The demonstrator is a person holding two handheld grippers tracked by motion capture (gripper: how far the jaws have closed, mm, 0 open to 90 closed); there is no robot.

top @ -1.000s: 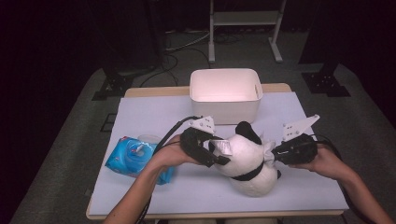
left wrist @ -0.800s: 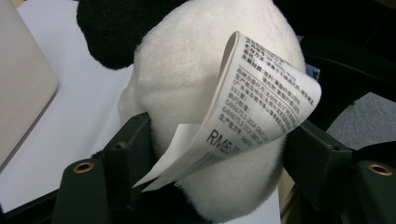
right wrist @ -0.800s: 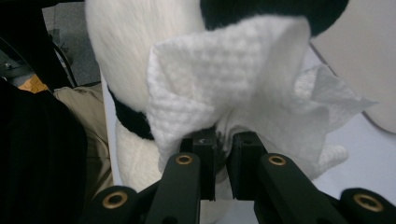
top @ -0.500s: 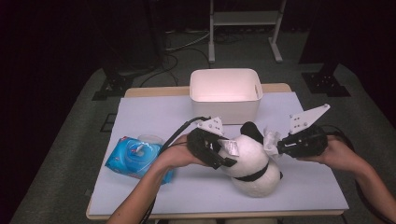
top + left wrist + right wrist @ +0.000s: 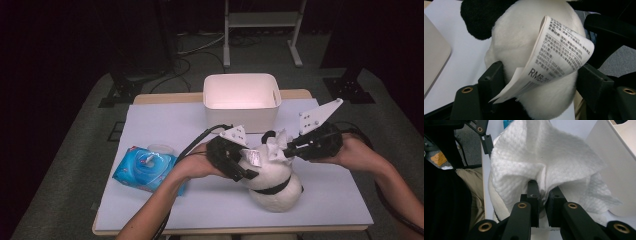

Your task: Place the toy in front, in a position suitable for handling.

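High view: left gripper (image 5: 245,167) clamps the black-and-white plush panda (image 5: 272,185); right gripper (image 5: 289,150) pinches a white textured wipe (image 5: 276,146) above it; wiping appears unfinished.

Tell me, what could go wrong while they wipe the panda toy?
The wipe is pinched by just a small fold in the right gripper, so it might slip out while rubbing. The left gripper squeezes only the soft plush panda, which could squirm loose. The paper tag lies between those jaws and could crumple or tear.
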